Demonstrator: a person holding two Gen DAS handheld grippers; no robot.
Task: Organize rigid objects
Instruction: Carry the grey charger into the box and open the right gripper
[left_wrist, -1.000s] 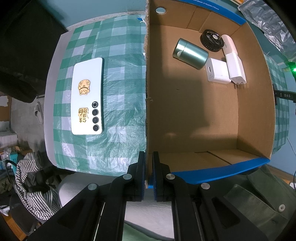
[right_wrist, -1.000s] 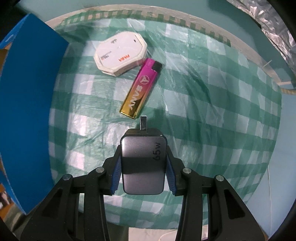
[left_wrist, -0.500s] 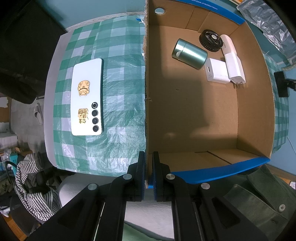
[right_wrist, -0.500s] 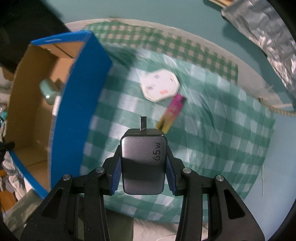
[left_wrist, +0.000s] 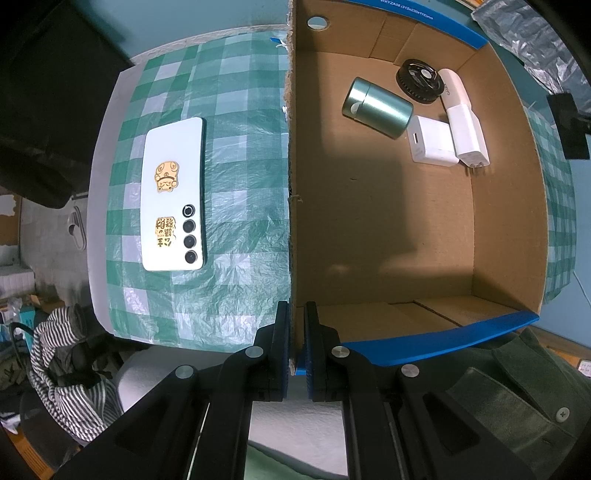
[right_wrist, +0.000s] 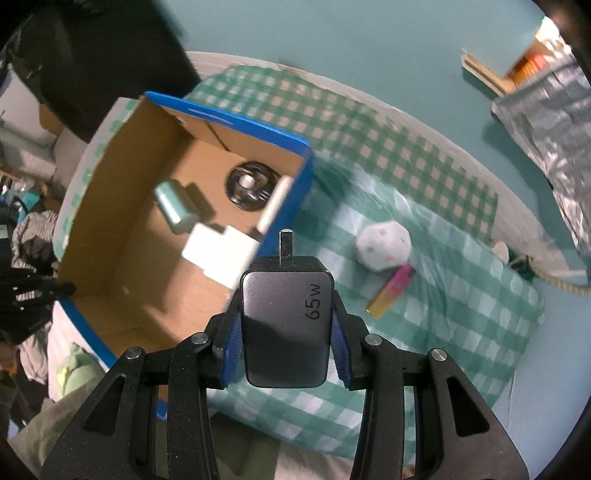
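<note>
The left gripper (left_wrist: 295, 347) is clamped on the wall of the cardboard box (left_wrist: 291, 184), one finger outside and one inside, at the box's near corner. The right gripper (right_wrist: 286, 325) holds a grey charger (right_wrist: 284, 328) marked 65 W by its two sides, prong pointing away, in the air over the checked cloth (right_wrist: 461, 295) beside the box's blue outer wall (right_wrist: 295, 184).

Inside the box, gathered toward the far corner, lie a green metal canister (left_wrist: 376, 107) on its side, a black round object (left_wrist: 419, 81), a white square adapter (left_wrist: 432, 140) and a long white plug-in device (left_wrist: 463, 122); the adapter touches the canister and the long device.

On the cloth left of the box, well apart from its wall, lies a white phone (left_wrist: 173, 199) with gold stickers, back up. On the cloth right of the box sit a white octagonal case (right_wrist: 382, 245) and, just beside it, a pink-and-gold lighter (right_wrist: 389, 291).
</note>
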